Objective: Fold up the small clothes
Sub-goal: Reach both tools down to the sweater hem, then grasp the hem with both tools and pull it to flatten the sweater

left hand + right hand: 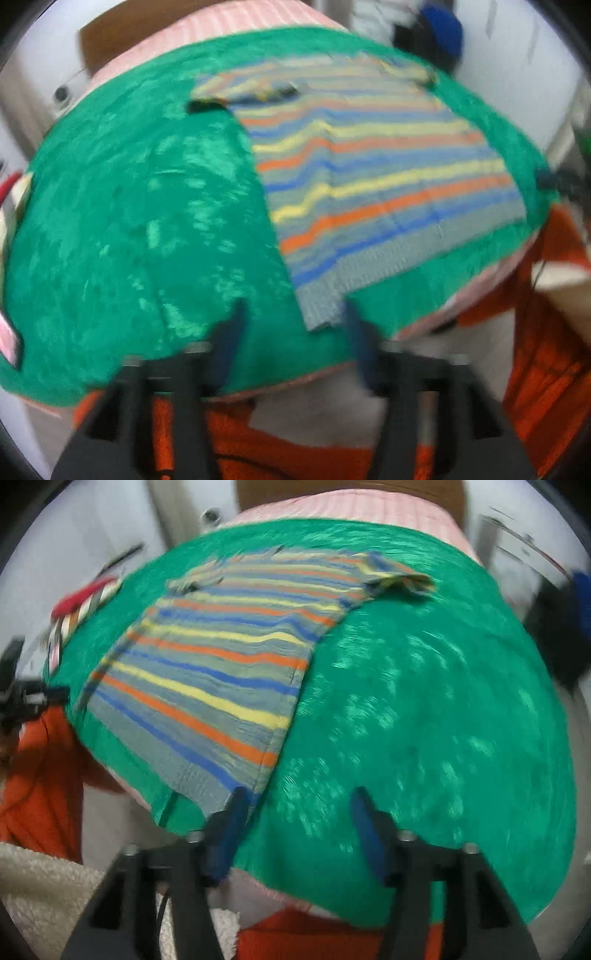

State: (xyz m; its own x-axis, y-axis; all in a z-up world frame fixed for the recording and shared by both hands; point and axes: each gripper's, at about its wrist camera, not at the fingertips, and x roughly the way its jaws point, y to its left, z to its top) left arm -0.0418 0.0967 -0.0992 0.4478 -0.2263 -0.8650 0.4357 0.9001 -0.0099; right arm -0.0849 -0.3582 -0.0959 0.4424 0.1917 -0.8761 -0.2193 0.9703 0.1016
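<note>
Here blur smears the striped garment [373, 177] on the green cloth [129, 221].

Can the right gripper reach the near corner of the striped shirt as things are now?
Probably yes. The right gripper hangs with jaws open just before the striped shirt, whose near hem lies flat on the green cloth. Nothing stands between them.

"Can you read any words or numbers here?"

"No. Both pictures are blurry. The striped shirt [373, 184] has only colored lines, and the green cloth [424, 720] has no writing."
</note>
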